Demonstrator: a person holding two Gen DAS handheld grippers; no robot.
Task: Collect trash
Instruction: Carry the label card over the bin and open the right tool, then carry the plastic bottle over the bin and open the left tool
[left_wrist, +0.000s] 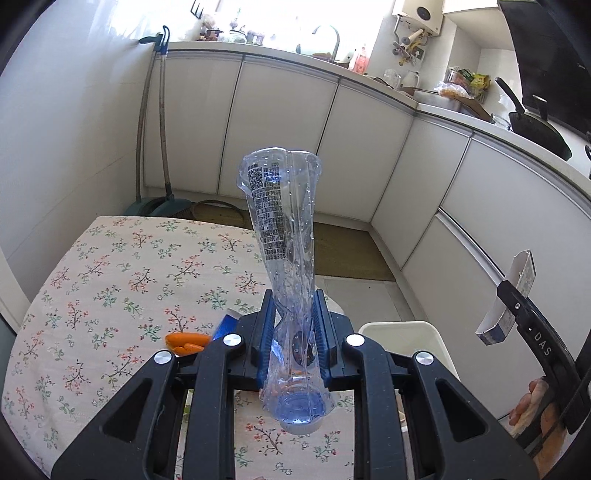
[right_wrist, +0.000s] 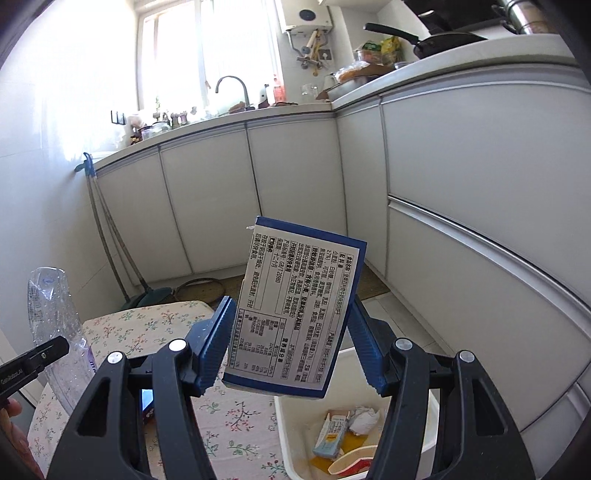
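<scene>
Clear crushed plastic bottle (left_wrist: 284, 266) sits clenched in the left gripper (left_wrist: 293, 325) above the desk (left_wrist: 110, 277); the right gripper (right_wrist: 291, 339) grasps a blue carton (right_wrist: 299, 314) over the bin (right_wrist: 428, 435). Dropping looks next: open over the bin.

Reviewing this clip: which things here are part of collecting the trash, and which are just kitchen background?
Job: crushed plastic bottle in left gripper; blue-edged carton in right gripper; white bin; orange scraps on table.

Background: broom, faucet, frying pan, cabinets.
</scene>
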